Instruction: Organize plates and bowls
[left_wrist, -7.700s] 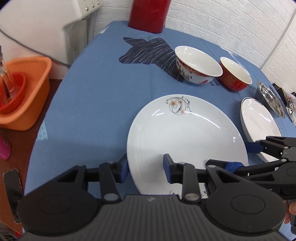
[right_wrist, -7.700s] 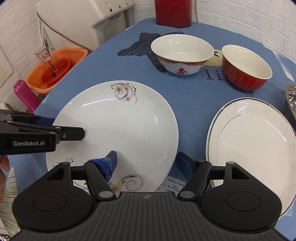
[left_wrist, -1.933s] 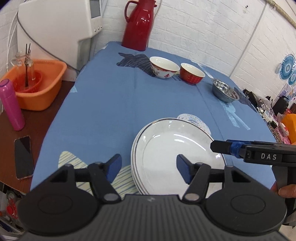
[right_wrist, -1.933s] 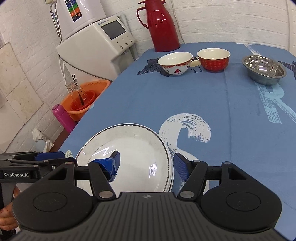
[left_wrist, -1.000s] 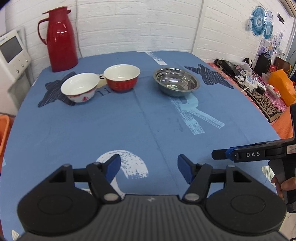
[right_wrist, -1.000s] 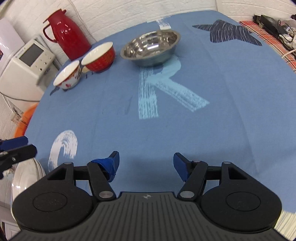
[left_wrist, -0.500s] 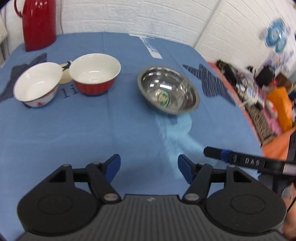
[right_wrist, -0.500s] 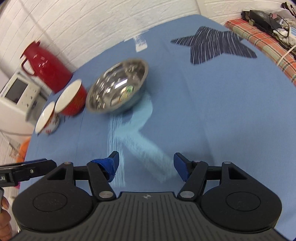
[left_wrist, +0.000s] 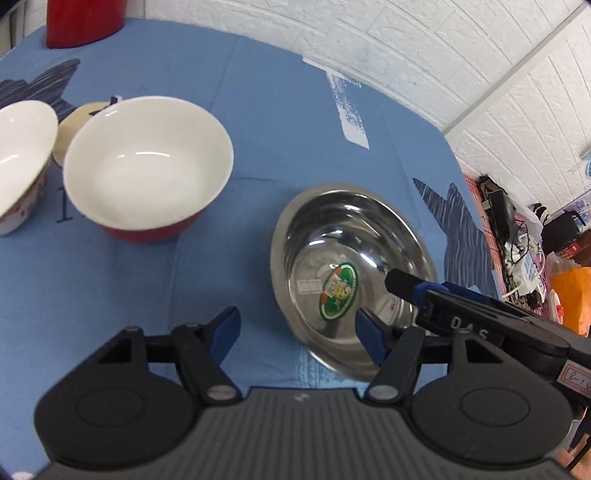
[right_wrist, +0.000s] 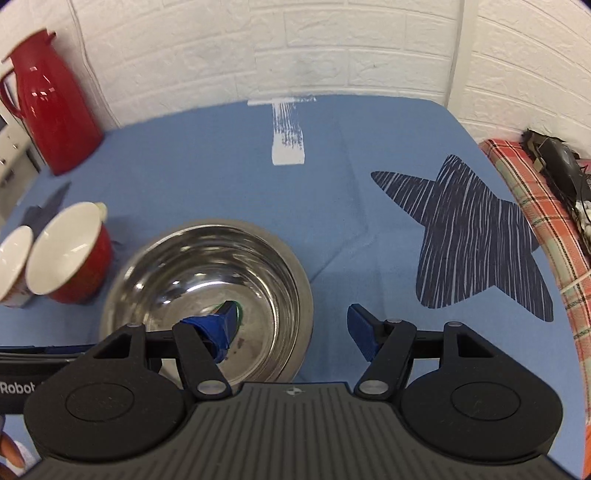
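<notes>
Grippers (both wide open, empty) straddle steel bowl (right_wrist: 207, 266) rim.

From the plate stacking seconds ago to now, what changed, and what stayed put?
Both grippers left the stacked plates and moved across the table to the steel bowl. The right gripper now straddles its rim, one finger inside; the left gripper straddles the near rim. Both stay open, nothing gripped. The red bowl and white bowl have not moved.
</notes>
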